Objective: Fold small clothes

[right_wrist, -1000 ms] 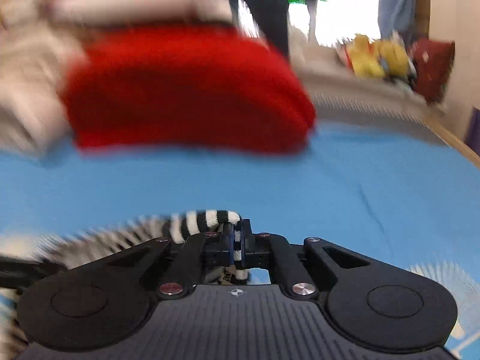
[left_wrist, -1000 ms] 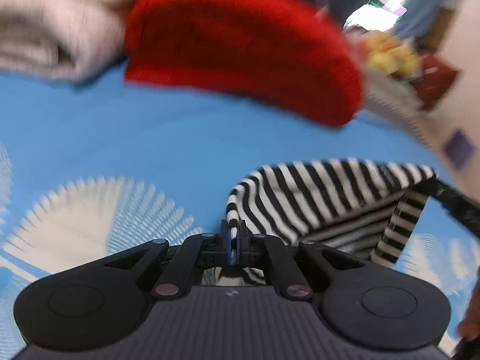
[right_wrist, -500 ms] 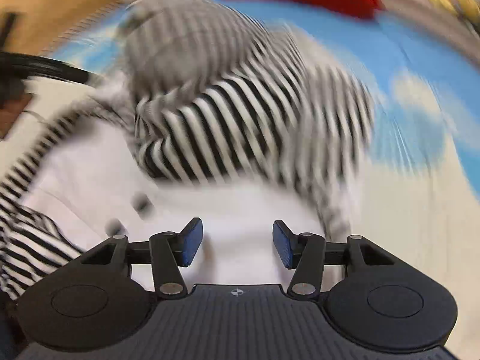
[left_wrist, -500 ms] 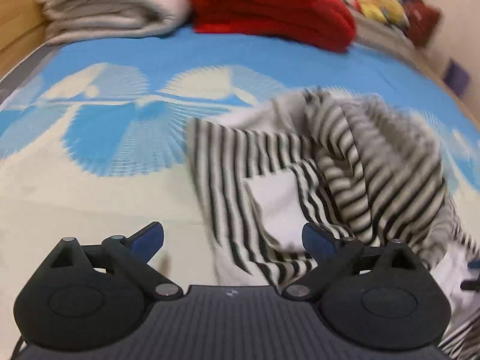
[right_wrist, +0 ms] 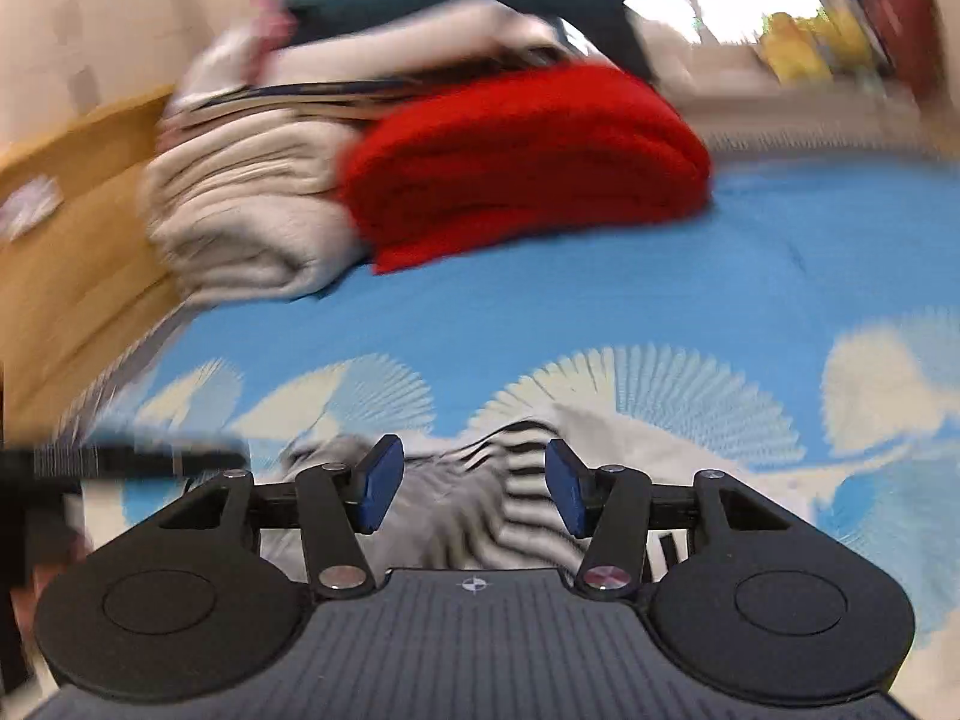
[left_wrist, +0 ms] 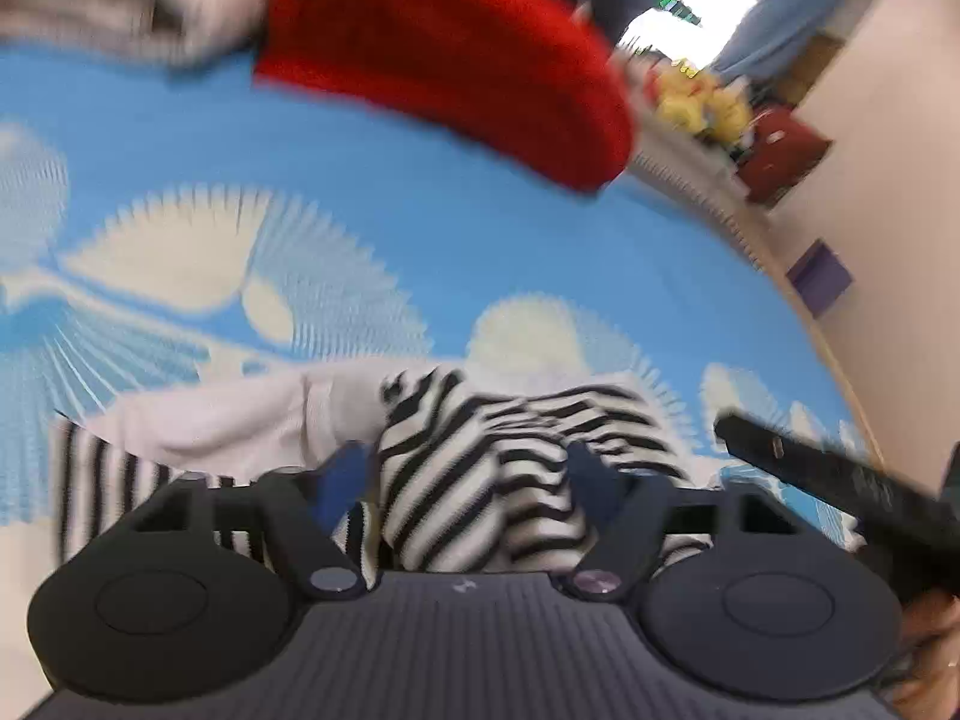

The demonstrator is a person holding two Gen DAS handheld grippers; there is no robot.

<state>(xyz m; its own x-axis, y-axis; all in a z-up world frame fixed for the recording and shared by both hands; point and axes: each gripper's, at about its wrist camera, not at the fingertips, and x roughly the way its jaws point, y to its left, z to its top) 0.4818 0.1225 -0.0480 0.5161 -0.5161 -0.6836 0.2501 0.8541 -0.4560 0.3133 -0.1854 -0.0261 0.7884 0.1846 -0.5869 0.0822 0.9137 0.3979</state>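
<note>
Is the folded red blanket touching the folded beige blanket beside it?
Touching. The right wrist view shows the red blanket pressed against the beige blanket, no gap.

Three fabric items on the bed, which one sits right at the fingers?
The black-and-white striped garment, crumpled between the left gripper's closing fingers. The red folded blanket and beige folded pile sit together, far back.

Striped garment (left_wrist: 480,468) lies on bedspread (left_wrist: 420,228); folded blankets (right_wrist: 516,162), blurred, seemingly behind.

A folded red blanket (right_wrist: 522,162) lies beside beige blankets (right_wrist: 240,210) on a blue sheet (right_wrist: 540,312).
</note>
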